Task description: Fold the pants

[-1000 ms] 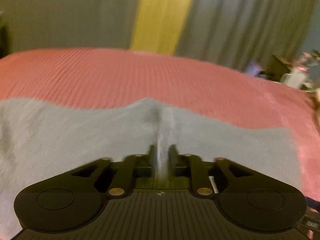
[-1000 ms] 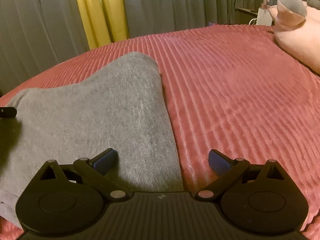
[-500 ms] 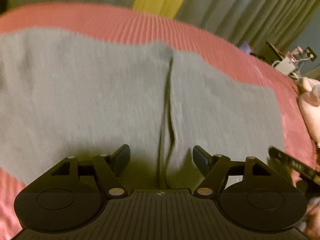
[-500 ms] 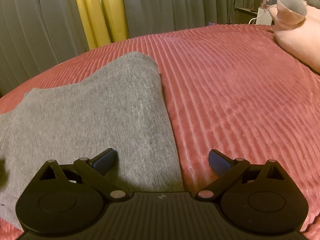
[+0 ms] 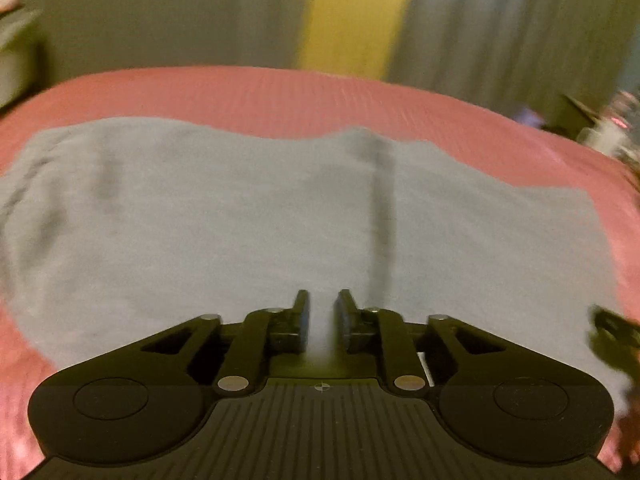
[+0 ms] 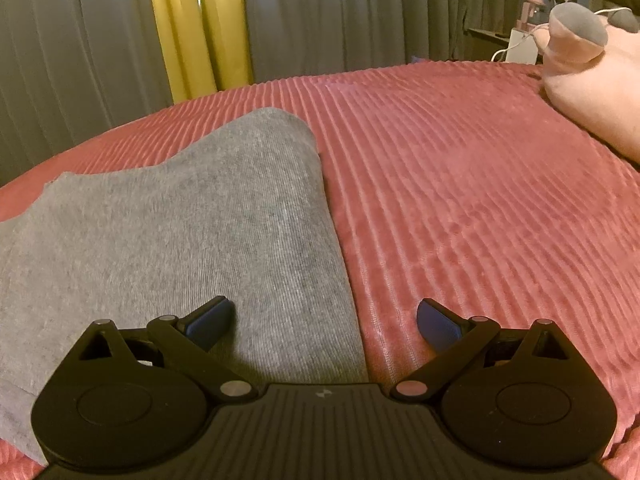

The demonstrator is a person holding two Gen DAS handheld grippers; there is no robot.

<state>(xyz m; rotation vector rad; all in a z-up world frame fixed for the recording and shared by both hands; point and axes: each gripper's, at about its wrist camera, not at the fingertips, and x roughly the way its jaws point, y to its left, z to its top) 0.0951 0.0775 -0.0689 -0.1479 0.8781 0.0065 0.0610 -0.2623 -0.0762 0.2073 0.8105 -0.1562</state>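
Grey pants (image 5: pixel 240 220) lie flat across a red ribbed bedspread (image 5: pixel 280 96), with a dark crease (image 5: pixel 382 220) running up their middle. My left gripper (image 5: pixel 323 304) sits low over the near edge, left of that crease. Its jaws are closing to a narrow gap, and a strip of grey fabric fills that gap. In the right wrist view the pants (image 6: pixel 180 220) end in a straight right edge. My right gripper (image 6: pixel 324 316) stands wide open astride that edge, one finger over fabric and the other over bedspread (image 6: pixel 460 200), holding nothing.
A pink plush toy (image 6: pixel 592 92) lies on the bed at the far right. Grey curtains (image 6: pixel 320 20) with a yellow panel (image 6: pixel 196 28) hang behind the bed. Cluttered furniture with cables (image 6: pixel 520 44) stands at the back right.
The left gripper let go of the raised fold, opened wide, slid left of the crease and narrowed again on fabric. The pants now lie flatter. The right gripper has not moved.
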